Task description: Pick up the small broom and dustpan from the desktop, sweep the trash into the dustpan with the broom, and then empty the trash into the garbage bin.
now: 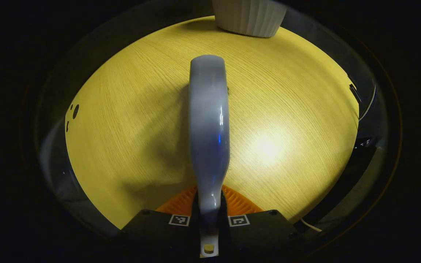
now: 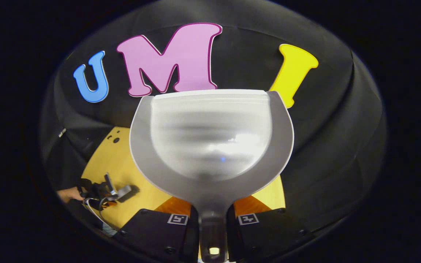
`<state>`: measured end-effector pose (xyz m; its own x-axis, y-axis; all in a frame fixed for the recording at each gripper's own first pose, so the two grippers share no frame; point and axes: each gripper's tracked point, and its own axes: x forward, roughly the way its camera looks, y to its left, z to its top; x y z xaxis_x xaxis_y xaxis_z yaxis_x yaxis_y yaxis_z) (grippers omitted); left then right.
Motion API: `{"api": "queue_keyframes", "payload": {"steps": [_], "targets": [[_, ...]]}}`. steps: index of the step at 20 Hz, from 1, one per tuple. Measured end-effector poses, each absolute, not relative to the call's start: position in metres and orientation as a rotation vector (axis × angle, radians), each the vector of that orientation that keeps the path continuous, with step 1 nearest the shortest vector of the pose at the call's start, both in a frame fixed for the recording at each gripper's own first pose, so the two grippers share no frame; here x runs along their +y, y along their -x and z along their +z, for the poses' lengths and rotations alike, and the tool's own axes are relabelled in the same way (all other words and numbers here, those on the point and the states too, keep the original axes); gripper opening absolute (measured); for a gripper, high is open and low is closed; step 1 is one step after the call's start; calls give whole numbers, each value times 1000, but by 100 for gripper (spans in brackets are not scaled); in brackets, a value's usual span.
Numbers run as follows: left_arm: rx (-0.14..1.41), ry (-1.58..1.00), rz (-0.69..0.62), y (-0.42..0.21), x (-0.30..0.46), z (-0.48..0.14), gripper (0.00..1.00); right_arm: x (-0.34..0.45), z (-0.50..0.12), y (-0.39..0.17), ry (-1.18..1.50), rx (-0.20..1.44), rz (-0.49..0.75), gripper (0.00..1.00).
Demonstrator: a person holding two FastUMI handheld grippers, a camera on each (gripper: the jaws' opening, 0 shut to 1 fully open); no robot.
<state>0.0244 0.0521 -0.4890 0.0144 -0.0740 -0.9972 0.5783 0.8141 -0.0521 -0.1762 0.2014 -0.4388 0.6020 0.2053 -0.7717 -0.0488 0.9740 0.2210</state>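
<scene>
Your right gripper [image 2: 212, 219] clamps the dustpan [image 2: 210, 146] by its handle, its 2 fingers closed on the stem, and you hold the empty scoop raised, mouth toward the booth wall, clear of the desktop [image 2: 101, 160]. Your left gripper [image 1: 208, 215] is closed on the broom [image 1: 209, 128], which points forward over the wood desktop [image 1: 287, 109] toward the white ribbed garbage bin [image 1: 249, 16] at the far edge. No trash is visible here.

White bin [image 1: 249, 16] at open desktop's [image 1: 287, 109] far edge.
</scene>
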Motion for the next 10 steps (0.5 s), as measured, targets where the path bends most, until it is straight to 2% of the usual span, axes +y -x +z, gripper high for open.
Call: {"api": "queue_keyframes", "payload": {"steps": [5,10], "targets": [[1481,-426,-528,-24,52,-489,24,235,-419,242,-197,961,272,34],[1481,-423,-528,-25,51,-489,24,290,-449,330,-198,1088,379,34]]}}
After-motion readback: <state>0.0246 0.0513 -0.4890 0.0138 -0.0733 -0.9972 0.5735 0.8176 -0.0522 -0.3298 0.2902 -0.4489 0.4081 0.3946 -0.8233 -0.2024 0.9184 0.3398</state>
